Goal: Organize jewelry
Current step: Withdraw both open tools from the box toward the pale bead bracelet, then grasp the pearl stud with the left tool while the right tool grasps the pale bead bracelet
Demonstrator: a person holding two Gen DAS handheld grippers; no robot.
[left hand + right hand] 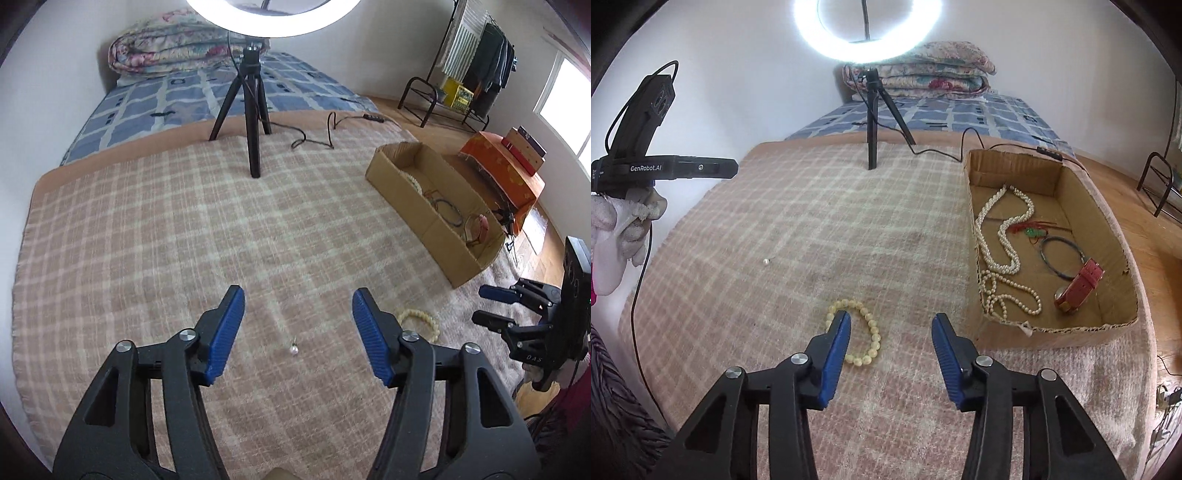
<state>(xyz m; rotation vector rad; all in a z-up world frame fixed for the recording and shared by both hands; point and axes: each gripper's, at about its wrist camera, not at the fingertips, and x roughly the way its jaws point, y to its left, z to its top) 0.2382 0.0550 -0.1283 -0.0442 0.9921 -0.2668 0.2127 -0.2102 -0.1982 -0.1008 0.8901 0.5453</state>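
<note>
The left gripper (298, 334) is hanging jaws apart over a small white pearl earring (294, 349); the right gripper (891, 334), likewise parted, is straddling the cream beaded bracelet (866, 332) on the plaid blanket (798, 229).

Black plastic left gripper (298, 321) with ribbed blue fingers (226, 332), silver screws, white knit glove (617, 236), "GenRobot.AI" lettering

White lettering "GenRobot.AI" runs along the black side of the left tongs (670, 168) — seen from the right wrist view, far off to the left of the right tongs (891, 330). On the black body of the right tongs (532, 357), behind their fingers, small raised letters read roughly "DAS" — too faint to be sure.
</note>
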